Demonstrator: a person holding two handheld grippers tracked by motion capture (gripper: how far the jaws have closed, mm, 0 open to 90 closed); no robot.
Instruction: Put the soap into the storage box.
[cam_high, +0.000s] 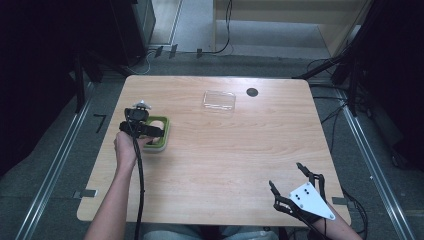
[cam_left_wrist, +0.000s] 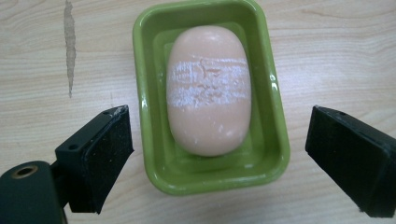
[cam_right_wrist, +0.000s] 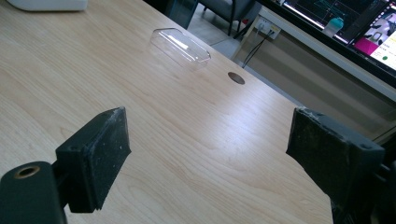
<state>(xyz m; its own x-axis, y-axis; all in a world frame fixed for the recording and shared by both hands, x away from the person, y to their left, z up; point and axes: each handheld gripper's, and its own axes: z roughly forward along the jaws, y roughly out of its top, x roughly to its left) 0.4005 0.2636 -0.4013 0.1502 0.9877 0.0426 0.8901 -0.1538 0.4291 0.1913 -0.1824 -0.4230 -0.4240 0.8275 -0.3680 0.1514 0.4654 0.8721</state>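
the tabletop is pale wood-grain, smooth with a soft sheen. the green soap dish looks like glossy plastic, catching bright highlights along its rim. the peach soap in it is matt and waxy, with a scuffed, chalky white band across its upper half. the left tool has black pads with a rough, matt face. the clear lid looks like thin, shiny, transparent plastic.
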